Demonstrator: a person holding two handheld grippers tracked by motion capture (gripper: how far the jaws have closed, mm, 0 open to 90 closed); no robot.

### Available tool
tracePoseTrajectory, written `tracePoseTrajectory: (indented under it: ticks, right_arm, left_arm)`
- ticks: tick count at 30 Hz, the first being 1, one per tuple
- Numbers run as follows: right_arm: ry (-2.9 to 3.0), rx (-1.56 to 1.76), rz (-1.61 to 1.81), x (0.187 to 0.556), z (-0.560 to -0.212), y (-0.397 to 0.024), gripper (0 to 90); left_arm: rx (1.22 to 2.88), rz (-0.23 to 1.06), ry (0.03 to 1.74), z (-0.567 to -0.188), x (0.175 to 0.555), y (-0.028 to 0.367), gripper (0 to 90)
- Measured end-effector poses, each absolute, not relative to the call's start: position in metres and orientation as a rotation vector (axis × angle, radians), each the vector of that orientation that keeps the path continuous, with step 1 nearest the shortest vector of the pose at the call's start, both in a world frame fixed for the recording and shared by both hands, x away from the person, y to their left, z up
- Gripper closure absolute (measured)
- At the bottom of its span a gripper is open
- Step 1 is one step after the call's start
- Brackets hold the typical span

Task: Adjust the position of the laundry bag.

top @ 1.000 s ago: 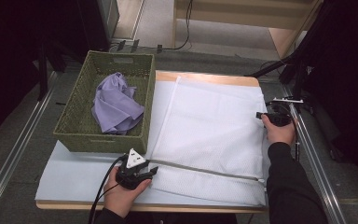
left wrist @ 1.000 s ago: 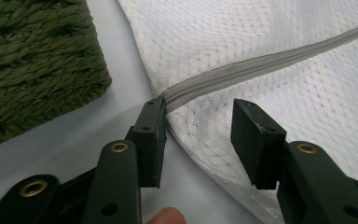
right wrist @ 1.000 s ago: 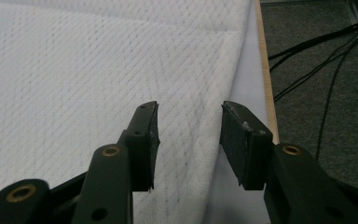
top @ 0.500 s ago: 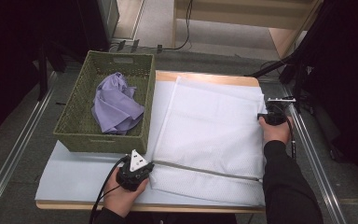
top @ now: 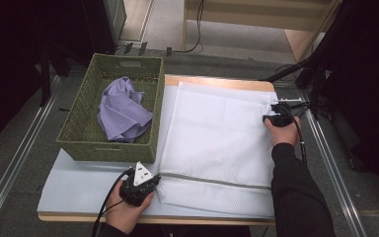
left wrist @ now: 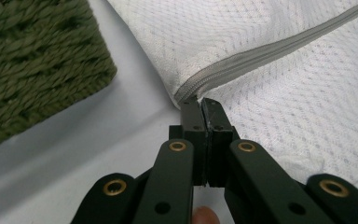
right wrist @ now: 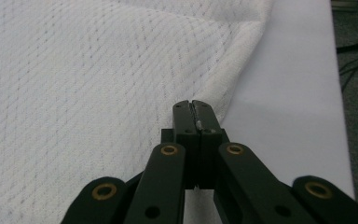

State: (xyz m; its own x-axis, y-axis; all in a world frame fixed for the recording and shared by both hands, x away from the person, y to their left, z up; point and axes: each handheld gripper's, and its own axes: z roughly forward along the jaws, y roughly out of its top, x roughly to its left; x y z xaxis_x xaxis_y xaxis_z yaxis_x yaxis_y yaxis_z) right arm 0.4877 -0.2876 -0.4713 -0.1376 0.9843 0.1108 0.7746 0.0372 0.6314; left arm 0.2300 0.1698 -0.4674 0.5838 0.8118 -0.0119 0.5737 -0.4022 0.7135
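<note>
A white mesh bag [top: 217, 133] lies flat on the pale mat [top: 84, 185], with a grey zipper [top: 212, 180] running across its near part. My left gripper [top: 154, 178] is at the bag's near left corner. In the left gripper view it [left wrist: 200, 106] is shut on the left end of the zipper [left wrist: 261, 51]. My right gripper [top: 266, 118] rests at the bag's right edge, toward the far corner. In the right gripper view it [right wrist: 196, 108] is shut on the hem of the mesh bag [right wrist: 98, 93], and a sliver of fabric shows between the jaws.
A green woven basket [top: 103, 148] stands at the left of the bag and holds a crumpled lilac cloth [top: 123, 111]. The wooden table edge [top: 217, 79] shows beyond the mat. Metal rails [top: 333, 168] and cables run along the right side.
Both pairs of jaws have closed onto the bag. The right hand has shifted slightly left onto the bag's right edge. The left hand has hardly moved.
</note>
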Motion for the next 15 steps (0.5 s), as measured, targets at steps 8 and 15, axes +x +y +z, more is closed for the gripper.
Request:
tracePoseTrajectory:
  ticks: [8, 15]
  right_arm:
    - [2.008, 1.727, 0.844, 0.500, -0.469, -0.268, 90.0]
    - [2.020, 1.709, 0.834, 0.507, -0.466, -0.260, 90.0]
  left_arm:
    - [2.109, 0.451, 1.113, -0.468, 0.223, 0.175, 90.0]
    - [2.108, 0.448, 1.112, -0.469, 0.220, 0.176, 90.0]
